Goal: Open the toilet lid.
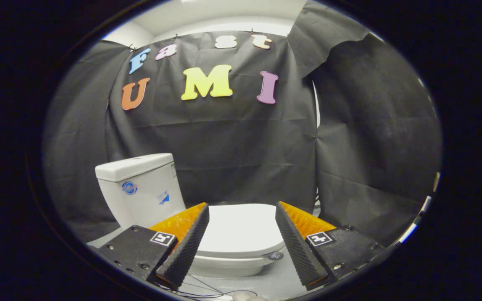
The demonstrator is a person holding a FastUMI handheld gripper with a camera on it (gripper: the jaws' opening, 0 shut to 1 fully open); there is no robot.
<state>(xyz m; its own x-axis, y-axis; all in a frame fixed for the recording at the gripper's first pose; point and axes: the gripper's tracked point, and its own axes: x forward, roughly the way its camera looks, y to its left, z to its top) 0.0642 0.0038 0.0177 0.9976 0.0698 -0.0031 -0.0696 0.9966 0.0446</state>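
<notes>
White toilet lid [241,228] closed, framed between spread fingers of gripper [242,209]

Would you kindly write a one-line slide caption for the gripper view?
Open hand-held gripper faces a white ceramic toilet, its closed white lid seen between the fingers, white tank behind.

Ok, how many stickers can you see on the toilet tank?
2, both on the tank side: a round sticker near the top, an angular sticker lower, nearer the closed lid. Others may be hidden. Jaws open.
</notes>
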